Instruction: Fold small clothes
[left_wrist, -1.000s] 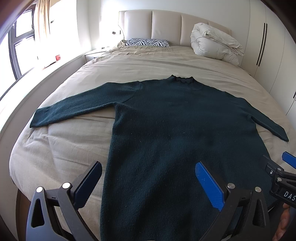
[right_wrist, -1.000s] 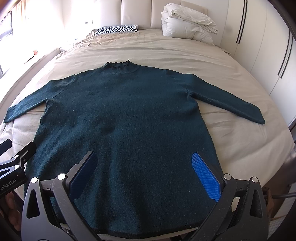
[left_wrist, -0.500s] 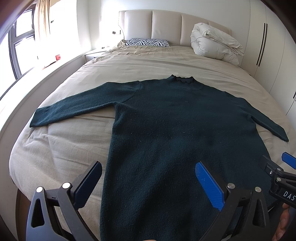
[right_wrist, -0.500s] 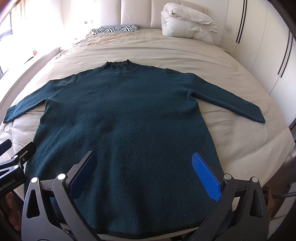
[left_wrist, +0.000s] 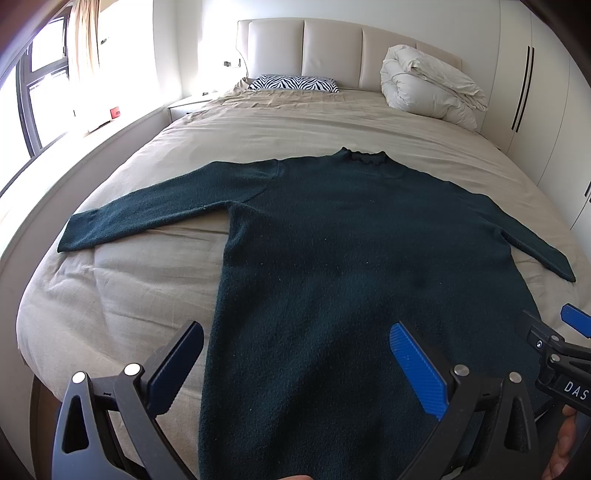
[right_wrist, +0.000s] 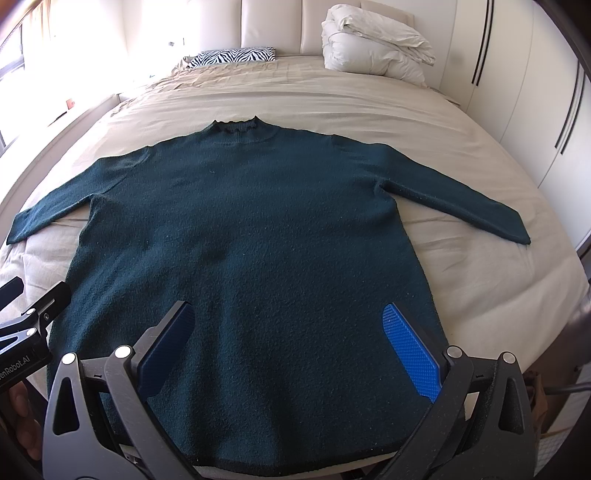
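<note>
We see a dark green sweater (right_wrist: 251, 236) flat on the bed (right_wrist: 480, 280), collar toward the headboard end, both sleeves spread toward the side edges. Our right tongs (right_wrist: 290, 347) hang wide apart above its hem at the foot edge, gripping nothing.

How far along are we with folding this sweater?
Done: the sweater lies flat on the bed, both sleeves spread out. In hand: nothing; the left gripper and right gripper hang open above its lower part. Left: every fold.
</note>
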